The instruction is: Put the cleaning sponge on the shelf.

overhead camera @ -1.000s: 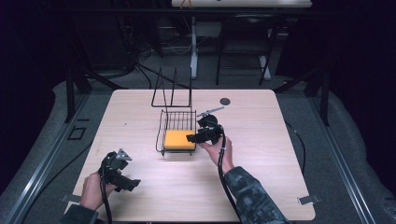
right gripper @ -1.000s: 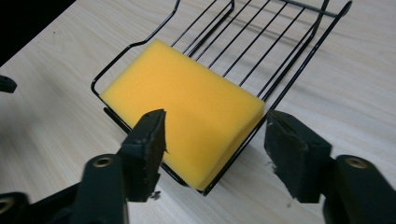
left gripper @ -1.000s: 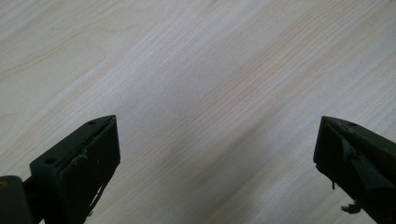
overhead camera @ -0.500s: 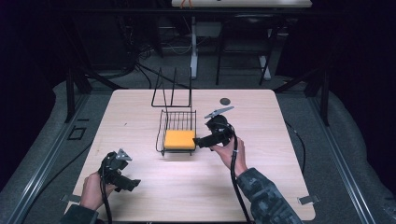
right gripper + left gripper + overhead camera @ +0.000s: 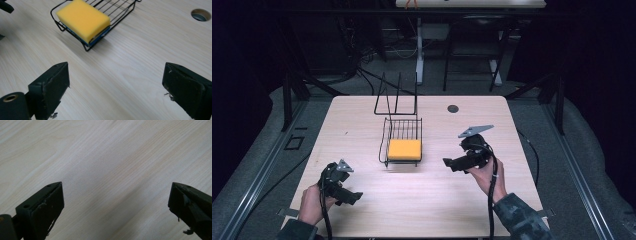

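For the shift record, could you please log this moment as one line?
sponge in wire rack | right gripper open, apart from it | left gripper open over table

The left gripper [image 5: 115,207] points down at a pale, light-wood bench [image 5: 107,162] whose grain runs diagonally across the view. Its two black jaws rise from the bottom corners, set wide apart with bare wood between them. Their inner pads look scuffed, with small frayed bits along the edges.

A sponge [image 5: 404,149] lies in the wire basket [image 5: 401,131] mid-table [image 5: 362,120], a hole [image 5: 453,108] behind to its right
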`<state>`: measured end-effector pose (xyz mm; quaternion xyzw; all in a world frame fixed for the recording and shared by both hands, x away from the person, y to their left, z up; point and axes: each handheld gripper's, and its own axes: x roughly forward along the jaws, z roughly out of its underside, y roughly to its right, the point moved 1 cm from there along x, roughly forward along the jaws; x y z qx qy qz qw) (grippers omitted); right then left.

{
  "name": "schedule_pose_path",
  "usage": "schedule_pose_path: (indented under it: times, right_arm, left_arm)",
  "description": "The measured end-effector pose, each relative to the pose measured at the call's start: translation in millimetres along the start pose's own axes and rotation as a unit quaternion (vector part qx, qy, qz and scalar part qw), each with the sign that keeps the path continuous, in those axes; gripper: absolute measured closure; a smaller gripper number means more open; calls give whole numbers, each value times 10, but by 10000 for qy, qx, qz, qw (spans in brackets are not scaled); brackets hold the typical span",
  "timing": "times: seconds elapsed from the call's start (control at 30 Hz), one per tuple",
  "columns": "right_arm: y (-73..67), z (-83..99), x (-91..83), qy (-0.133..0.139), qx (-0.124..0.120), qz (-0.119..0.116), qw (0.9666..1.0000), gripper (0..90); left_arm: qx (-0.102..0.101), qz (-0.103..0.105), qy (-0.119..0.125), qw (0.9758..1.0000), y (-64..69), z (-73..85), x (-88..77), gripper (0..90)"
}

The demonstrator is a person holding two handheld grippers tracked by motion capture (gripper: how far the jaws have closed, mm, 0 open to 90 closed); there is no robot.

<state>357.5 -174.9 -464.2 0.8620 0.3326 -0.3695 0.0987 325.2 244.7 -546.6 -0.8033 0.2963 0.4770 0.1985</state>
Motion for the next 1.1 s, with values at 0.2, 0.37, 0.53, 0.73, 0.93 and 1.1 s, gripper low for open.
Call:
schedule_pose_path:
  times: [0.2,0.37,0.53,0.73,0.93,1.1]
  right_arm:
    - [113,235,-196,16,113,168,9998,60]
    - [250,514,-373,60,390,415,9984,57]
    - [319,732,-429,0,549,515,9972,55]
    - [345,1020,-430,-174,607,687,9956,35]
    - [393,1151,-310,-503,503,832,9940,28]
    - [421,1180,-242,-702,497,814,9930,28]
  left_arm:
    - [27,-9,-16,10000,2,-7,6,5]
    - [26,14,-14,10000,16,-6,11,5]
    - [65,14,-23,10000,23,-7,13,5]
    - [98,30,2,9999,49,-23,22,17]
    - [110,73,-1,9999,58,-42,43,19]
    - [23,89,46,9999,72,-56,44,53]
